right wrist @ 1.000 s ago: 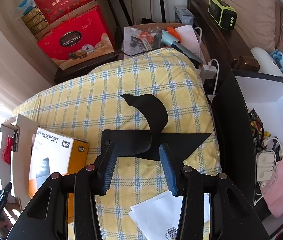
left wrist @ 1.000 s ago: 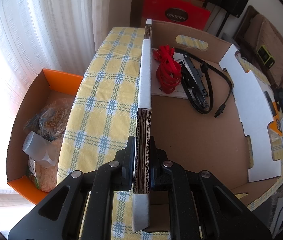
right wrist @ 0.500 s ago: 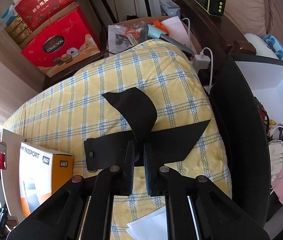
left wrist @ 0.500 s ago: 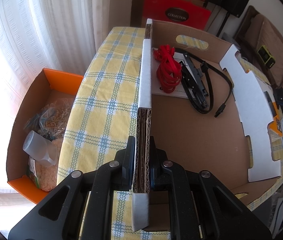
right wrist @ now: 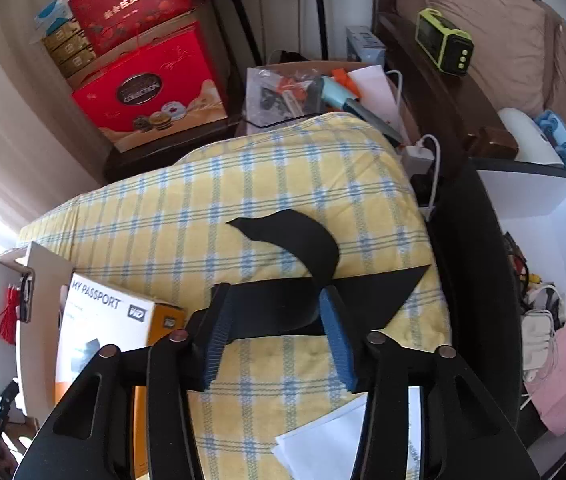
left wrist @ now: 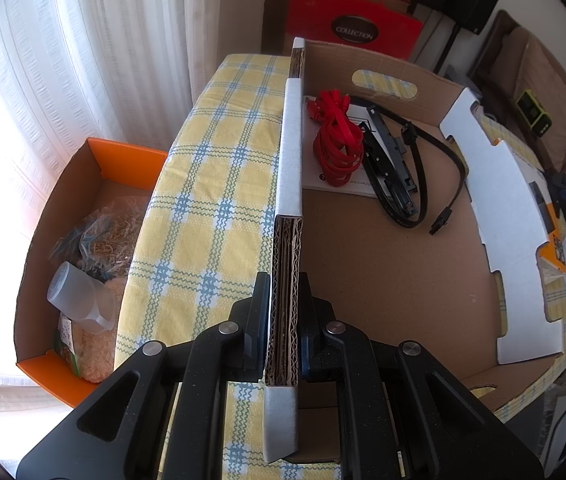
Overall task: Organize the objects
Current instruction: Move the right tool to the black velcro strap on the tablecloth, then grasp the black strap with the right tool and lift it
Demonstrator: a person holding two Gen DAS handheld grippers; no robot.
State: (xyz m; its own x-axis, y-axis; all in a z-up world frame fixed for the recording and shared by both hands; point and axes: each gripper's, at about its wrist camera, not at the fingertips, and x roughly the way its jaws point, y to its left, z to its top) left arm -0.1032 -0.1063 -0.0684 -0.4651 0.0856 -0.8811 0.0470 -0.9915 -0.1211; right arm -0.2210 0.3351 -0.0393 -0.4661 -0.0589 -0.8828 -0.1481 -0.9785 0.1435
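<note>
My left gripper (left wrist: 281,312) is shut on the near wall of a cardboard box (left wrist: 363,280) that rests on the yellow checked cloth (left wrist: 211,184). Inside the box lie a red cord bundle (left wrist: 337,140), a black cable with a bracket (left wrist: 403,176) and a white leaflet (left wrist: 335,184). My right gripper (right wrist: 279,336) is open just above a black folded card piece (right wrist: 311,276) lying on the cloth (right wrist: 243,200); its fingers straddle the card. A white-and-orange "My Passport" box (right wrist: 111,332) lies left of it.
An orange box of bagged items (left wrist: 79,248) sits on the floor beside the table. Red gift boxes (right wrist: 143,84) stand beyond the table. A white paper sheet (right wrist: 323,444) lies under my right gripper. A cluttered black shelf (right wrist: 531,280) is at the right.
My right gripper closed on the black card half a second ago and has opened again, pulling back slightly. The left gripper has held still on the box wall.
</note>
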